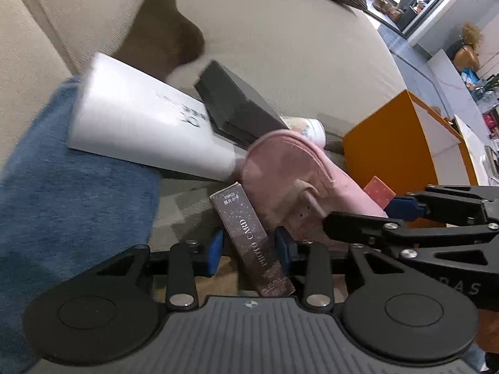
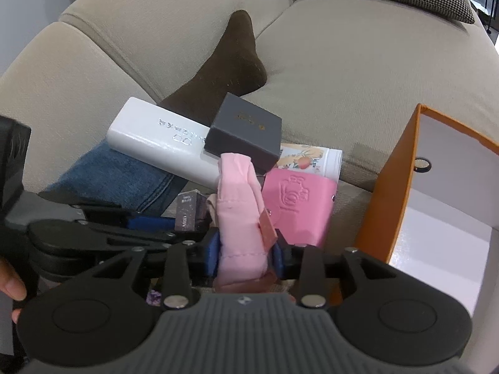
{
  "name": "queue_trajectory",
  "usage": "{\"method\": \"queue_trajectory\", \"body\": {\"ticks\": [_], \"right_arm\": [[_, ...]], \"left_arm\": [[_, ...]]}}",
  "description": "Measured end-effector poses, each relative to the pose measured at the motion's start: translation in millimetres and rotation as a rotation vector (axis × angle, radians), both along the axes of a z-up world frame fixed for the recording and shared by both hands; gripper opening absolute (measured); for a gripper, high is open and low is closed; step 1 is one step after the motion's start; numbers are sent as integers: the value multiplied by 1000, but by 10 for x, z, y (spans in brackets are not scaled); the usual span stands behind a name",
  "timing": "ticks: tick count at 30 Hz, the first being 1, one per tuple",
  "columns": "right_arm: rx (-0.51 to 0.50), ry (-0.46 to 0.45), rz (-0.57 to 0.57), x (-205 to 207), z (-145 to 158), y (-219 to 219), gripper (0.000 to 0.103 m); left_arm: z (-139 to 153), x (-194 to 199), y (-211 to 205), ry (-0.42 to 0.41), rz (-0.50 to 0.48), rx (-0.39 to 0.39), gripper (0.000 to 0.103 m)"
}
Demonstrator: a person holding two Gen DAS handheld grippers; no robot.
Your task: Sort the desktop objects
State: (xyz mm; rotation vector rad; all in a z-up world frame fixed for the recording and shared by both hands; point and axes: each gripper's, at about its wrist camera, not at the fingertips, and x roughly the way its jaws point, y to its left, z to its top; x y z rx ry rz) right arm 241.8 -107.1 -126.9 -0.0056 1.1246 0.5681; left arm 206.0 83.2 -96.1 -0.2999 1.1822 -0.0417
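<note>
L gripper straddles photo card box, grip unclear; R gripper clamps pink pouch. Risk: soft pouch slips, snags box.

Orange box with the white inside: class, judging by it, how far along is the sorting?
Done: nothing seen in the orange box. In hand: the right gripper clamps the pale pink fabric pouch; the left gripper straddles the dark "PHOTO CARD" packet. Left: long white box, grey square box, embossed pink case.

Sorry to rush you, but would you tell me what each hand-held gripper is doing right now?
Left hand-held gripper: around the photo card box; contact unclear.
Right hand-held gripper: closed on the pink cloth pouch.
</note>
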Motion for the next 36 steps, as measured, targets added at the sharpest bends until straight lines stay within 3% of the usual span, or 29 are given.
{"method": "queue_trajectory", "body": {"ticks": [6, 13, 19, 24, 30, 36], "right_arm": [[-1, -86, 26, -215, 259, -22, 44], [8, -177, 157, -805, 473, 44, 44], [-47, -155, 308, -1318, 251, 180, 44], [-127, -152, 423, -1532, 21, 228, 45], [-251, -207, 578, -1530, -114, 270, 48], [-292, -203, 647, -1456, -227, 312, 52]], "left_arm": [[353, -442, 98, -61, 20, 32, 50], [453, -988, 66, 4, 63, 65, 51], [288, -1270, -96, 95, 67, 93, 50], [152, -1298, -295, 129, 73, 162, 53], [-11, -1206, -415, 172, 100, 219, 55], [-111, -1125, -504, 189, 94, 251, 63]]}}
